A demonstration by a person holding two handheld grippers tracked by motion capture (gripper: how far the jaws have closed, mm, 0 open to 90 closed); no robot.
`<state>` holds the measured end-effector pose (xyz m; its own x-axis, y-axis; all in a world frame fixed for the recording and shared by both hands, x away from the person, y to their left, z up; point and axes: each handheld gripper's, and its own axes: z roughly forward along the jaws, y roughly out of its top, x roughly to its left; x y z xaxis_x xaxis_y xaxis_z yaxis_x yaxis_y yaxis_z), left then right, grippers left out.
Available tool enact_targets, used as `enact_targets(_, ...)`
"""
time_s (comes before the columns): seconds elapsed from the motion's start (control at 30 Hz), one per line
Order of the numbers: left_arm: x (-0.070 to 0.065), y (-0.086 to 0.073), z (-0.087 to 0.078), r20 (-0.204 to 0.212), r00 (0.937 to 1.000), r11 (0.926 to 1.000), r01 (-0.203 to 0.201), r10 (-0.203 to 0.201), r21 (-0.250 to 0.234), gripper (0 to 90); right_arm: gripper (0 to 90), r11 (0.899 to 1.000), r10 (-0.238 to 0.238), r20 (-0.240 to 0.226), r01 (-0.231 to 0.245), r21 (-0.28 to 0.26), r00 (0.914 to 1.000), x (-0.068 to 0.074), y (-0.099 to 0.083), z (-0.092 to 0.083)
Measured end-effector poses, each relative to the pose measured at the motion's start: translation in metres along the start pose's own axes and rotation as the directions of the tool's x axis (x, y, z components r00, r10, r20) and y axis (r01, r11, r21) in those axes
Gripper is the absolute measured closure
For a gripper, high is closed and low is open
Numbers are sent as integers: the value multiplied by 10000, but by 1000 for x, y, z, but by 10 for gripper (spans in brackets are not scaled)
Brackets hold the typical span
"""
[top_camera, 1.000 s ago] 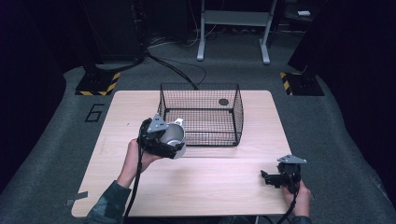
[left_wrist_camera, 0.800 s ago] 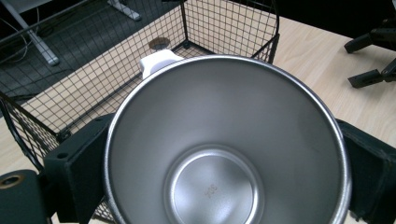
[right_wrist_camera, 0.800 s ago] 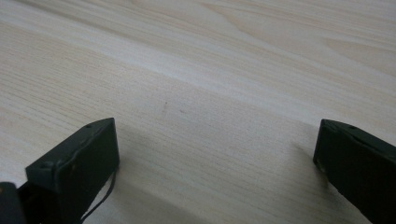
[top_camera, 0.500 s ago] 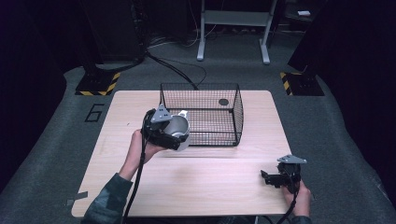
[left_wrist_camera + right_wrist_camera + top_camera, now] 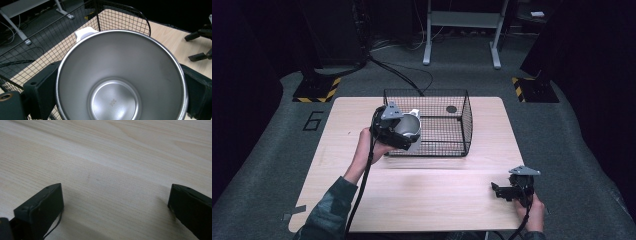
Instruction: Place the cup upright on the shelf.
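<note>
Left gripper (image 5: 398, 131) holds the steel cup (image 5: 408, 127), jaws clamped on its outer wall on both sides; mouth of the cup faces the gripper camera, interior empty. Cup sits raised at the wire basket's (image 5: 464, 120) near-left corner, about level with the top rim.

Step in hand, as judged: carry the cup over the rim and set it inside. Lift clear of the top wire first, then travel toward 1 o'clock, lower mid-floor, right the cup before release. The white handle (image 5: 85, 33) points at the mesh and could snag.

Room: basket interior open except a small dark disc (image 5: 451, 109) at its far side. Right gripper (image 5: 509, 191), jaws spread and empty, rests low over the bench (image 5: 337, 150) at 5 o'clock, well apart from the path.
</note>
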<state>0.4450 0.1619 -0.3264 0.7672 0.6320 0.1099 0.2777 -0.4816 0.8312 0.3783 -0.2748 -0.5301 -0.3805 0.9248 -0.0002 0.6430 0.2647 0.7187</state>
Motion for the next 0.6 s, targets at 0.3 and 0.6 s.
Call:
enact_targets(0.3, 7, 17, 12, -37, 9999, 9999, -104, 104, -20, 61, 0, 10000, 2, 1, -2, -1, 10000, 0, 0, 0)
enact_targets(0.6, 11, 27, 24, -51, 9998, 9998, -185, 185, 27, 61, 0, 10000, 2, 1, -2, 0, 10000, 0, 0, 0)
